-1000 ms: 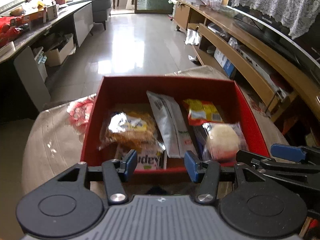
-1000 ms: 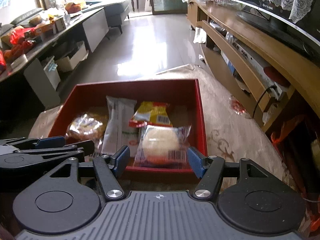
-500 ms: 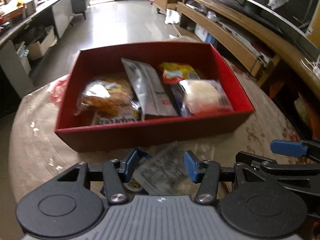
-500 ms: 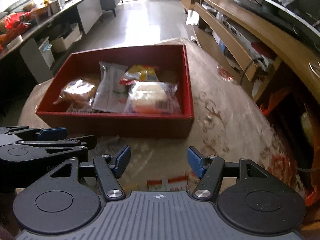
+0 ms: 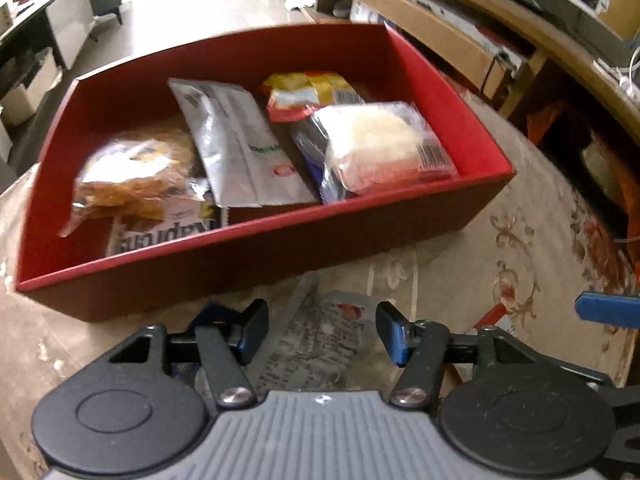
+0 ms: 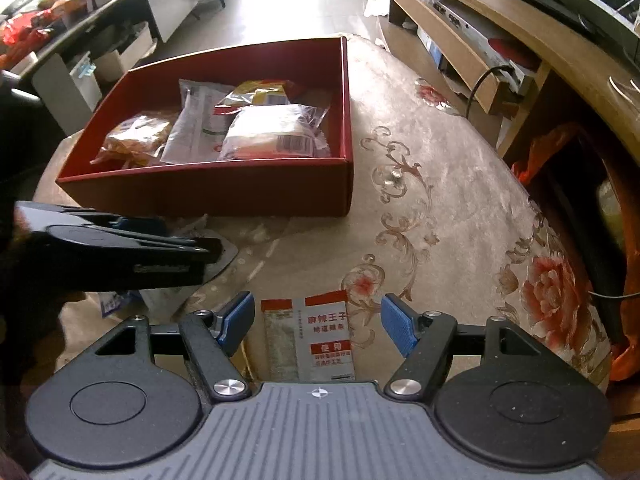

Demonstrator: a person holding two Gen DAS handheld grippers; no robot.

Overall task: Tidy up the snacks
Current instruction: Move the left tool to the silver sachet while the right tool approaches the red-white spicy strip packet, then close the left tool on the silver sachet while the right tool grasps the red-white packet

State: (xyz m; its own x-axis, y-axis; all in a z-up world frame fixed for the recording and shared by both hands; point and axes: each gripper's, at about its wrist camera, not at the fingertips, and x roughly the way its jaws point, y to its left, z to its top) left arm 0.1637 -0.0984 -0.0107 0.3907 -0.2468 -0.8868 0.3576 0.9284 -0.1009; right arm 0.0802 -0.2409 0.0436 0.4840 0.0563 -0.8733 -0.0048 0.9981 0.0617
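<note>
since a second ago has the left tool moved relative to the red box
Yes. The left tool has pulled back from over the red box and now sits lower, before its near wall, over a clear packet, jaws just opening.

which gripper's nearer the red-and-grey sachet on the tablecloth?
Right. The right gripper straddles the red-and-grey sachet, jaws open around it. The left gripper sits off to its left, over a different clear packet.

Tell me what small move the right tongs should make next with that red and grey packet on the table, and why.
Probably lower the right tongs a little further over the red and grey packet and close. The packet lies flat on the tablecloth between the jaws, which have just been opening and do not press on it yet. It sits outside the red box, where the other snacks already lie.
</note>
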